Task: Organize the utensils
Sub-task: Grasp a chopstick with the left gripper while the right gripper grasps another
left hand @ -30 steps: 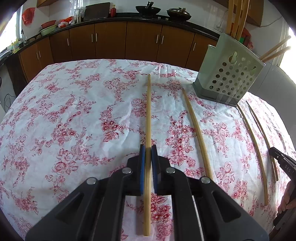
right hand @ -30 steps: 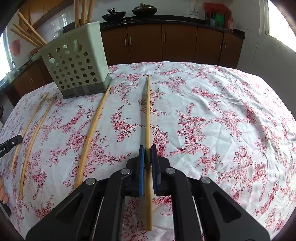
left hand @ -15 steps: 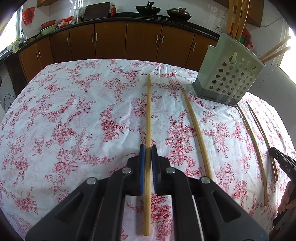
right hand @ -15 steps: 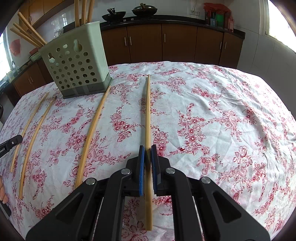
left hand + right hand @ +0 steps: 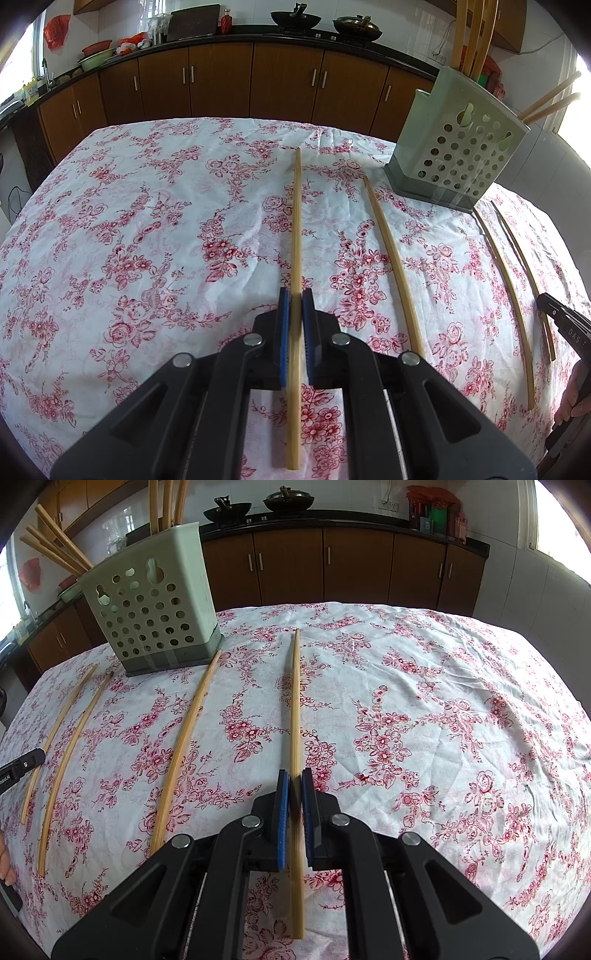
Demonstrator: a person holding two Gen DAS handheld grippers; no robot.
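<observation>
— Chopsticks across flowered counter (image 5: 147,229), more upright in holder (image 5: 458,166).
— Left claw (image 5: 296,299) clamped on one chopstick (image 5: 296,221); right claw (image 5: 295,779) pinching another chopstick (image 5: 295,701). Both lying flat.

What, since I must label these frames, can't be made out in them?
Left wrist view: the standing chopsticks run off the top edge; the wall of the utensil holder hides their lower ends.
Left wrist view: the right hand is cut by the right edge.
Right wrist view: the right gripper covers part of its held chopstick.
Left wrist view: the red bottle on the counter is too small to read.
</observation>
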